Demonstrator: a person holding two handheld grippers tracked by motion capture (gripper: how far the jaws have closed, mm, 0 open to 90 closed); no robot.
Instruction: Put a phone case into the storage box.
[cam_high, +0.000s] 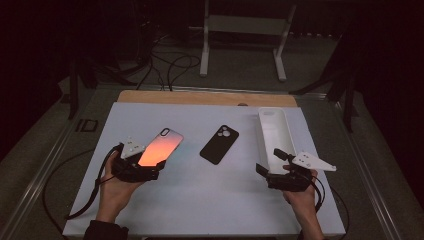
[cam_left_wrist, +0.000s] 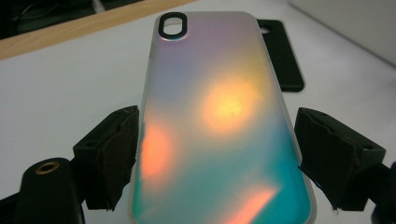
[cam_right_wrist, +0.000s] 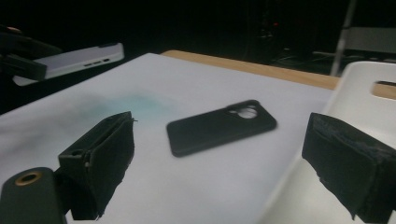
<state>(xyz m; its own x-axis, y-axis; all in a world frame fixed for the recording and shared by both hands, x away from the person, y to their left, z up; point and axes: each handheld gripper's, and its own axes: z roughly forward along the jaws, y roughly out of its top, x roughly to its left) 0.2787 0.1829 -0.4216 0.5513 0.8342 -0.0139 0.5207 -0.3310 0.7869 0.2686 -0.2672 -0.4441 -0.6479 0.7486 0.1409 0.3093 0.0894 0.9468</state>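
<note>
In the high view, the left tongs (cam_high: 145, 167) grip an iridescent phone case (cam_high: 161, 146) by its near end, lifted and tilted above the white worktop (cam_high: 200, 200). A black phone case (cam_high: 219, 144) lies flat at mid-worktop, beside a white tray (cam_high: 276, 135).

The left gripper view shows both pads pressed on the iridescent phone case's (cam_left_wrist: 215, 121) long edges.

The right gripper view shows the right tongs (cam_right_wrist: 224, 172) wide and empty, the black phone case (cam_right_wrist: 219, 127) lying beyond them.

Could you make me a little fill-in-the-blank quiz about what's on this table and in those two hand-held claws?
1. The left gripper grips a shiny iridescent phone case across its ____ edges.
2. The matte black phone case lies flat on the ____ table mat.
3. The long white plastic tray sits nearest the ____ gripper.
4. The right gripper's jaws are ____.

Missing words: long side; white; right; open
</note>
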